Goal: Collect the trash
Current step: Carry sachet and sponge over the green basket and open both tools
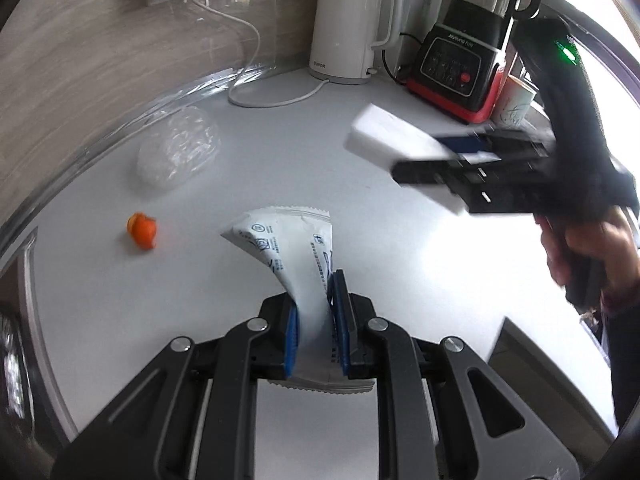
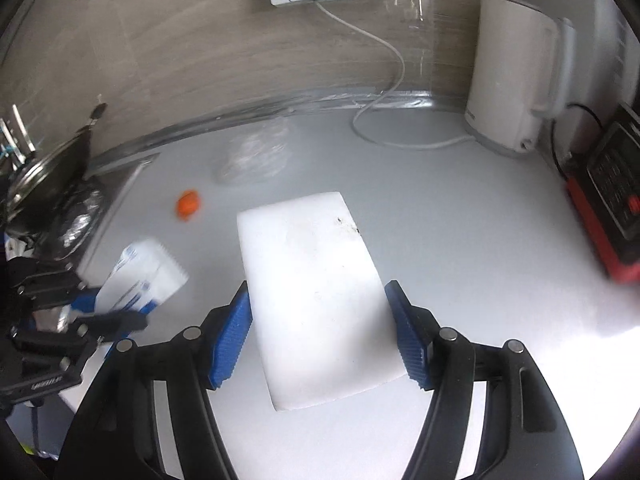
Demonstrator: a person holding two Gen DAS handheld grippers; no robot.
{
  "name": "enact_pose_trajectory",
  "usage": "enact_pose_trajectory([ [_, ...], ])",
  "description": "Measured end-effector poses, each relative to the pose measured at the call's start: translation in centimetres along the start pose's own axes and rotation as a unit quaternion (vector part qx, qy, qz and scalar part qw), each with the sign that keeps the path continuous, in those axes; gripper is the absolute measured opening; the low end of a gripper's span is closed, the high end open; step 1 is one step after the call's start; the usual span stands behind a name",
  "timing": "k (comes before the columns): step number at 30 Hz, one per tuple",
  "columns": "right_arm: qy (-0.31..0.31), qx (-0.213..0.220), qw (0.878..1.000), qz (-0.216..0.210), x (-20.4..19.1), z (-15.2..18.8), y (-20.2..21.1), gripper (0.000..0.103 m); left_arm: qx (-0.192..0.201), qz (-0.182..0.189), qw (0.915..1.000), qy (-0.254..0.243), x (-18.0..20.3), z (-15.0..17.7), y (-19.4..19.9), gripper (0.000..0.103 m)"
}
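Observation:
My left gripper [image 1: 316,320] is shut on a white wrapper with blue print [image 1: 288,248] and holds it above the white counter [image 1: 360,248]. My right gripper [image 2: 320,332] is shut on a white foam block [image 2: 312,288] with a few dark specks, held above the counter. In the left wrist view the foam block [image 1: 384,136] and right gripper [image 1: 460,152] are at upper right. In the right wrist view the wrapper [image 2: 148,276] and left gripper [image 2: 108,308] are at lower left. An orange scrap [image 1: 143,231] and crumpled clear plastic [image 1: 178,148] lie on the counter.
A white kettle [image 1: 348,28] with its cord and a black-and-red blender [image 1: 468,48] stand at the back by the wall. A paper cup [image 1: 514,102] sits beside the blender. A stove with a pan [image 2: 48,168] is left of the counter.

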State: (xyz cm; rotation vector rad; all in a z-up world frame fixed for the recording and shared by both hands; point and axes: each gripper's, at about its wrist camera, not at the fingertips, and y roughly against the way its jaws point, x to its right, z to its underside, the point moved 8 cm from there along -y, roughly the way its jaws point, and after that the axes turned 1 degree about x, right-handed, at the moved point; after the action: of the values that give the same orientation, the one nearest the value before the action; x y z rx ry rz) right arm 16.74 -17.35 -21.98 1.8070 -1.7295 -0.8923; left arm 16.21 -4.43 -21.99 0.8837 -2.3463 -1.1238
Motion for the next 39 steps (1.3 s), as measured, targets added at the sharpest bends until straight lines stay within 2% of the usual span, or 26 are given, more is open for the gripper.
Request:
enact_pose_trajectory([
  [8, -0.046, 0.010, 0.999, -0.022, -2.3, 7.1, 7.1, 0.067, 0.002, 0.001, 0.9992, 0.040, 4.8, 5.3, 5.0, 0.015],
  [15, -0.055, 0.004, 0.998, -0.033, -3.5, 13.3, 12.4, 0.067, -0.014, 0.009, 0.9994, 0.030, 10.6, 11.2, 8.5, 0.015],
  [20, -0.043, -0.011, 0.998, -0.035, -3.8, 17.0, 14.5, 0.067, -0.036, 0.018, 0.9988, 0.029, 13.7, 15.1, 9.1, 0.016],
  [24, -0.031, -0.032, 0.998, -0.033, -3.8, 19.8, 15.1, 0.068, -0.070, 0.047, 0.9962, 0.023, 16.3, 18.4, 7.6, 0.017],
  [26, -0.026, -0.043, 0.998, -0.034, -3.7, 21.0, 15.2, 0.068, -0.091, 0.052, 0.9943, 0.016, 17.3, 19.9, 6.4, 0.024],
  [27, -0.024, -0.048, 0.998, -0.034, -3.6, 21.6, 15.1, 0.068, -0.107, 0.060, 0.9924, 0.014, 18.0, 20.9, 5.4, 0.035],
  [29, -0.022, -0.053, 0.998, -0.035, -3.4, 22.6, 15.3, 0.068, -0.126, 0.068, 0.9895, 0.019, 18.8, 22.3, 4.0, 0.047],
  [34, -0.022, -0.061, 0.997, -0.035, -3.1, 23.9, 15.8, 0.068, -0.159, 0.078, 0.9834, 0.039, 19.9, 24.5, 1.6, 0.051],
  [37, -0.023, -0.063, 0.997, -0.036, -2.8, 24.4, 16.1, 0.068, -0.158, 0.076, 0.9829, 0.055, 19.8, 24.6, 1.3, 0.062],
  [39, -0.023, -0.064, 0.997, -0.037, -2.8, 24.6, 16.2, 0.068, -0.151, 0.072, 0.9842, 0.056, 19.7, 24.4, 1.5, 0.065],
])
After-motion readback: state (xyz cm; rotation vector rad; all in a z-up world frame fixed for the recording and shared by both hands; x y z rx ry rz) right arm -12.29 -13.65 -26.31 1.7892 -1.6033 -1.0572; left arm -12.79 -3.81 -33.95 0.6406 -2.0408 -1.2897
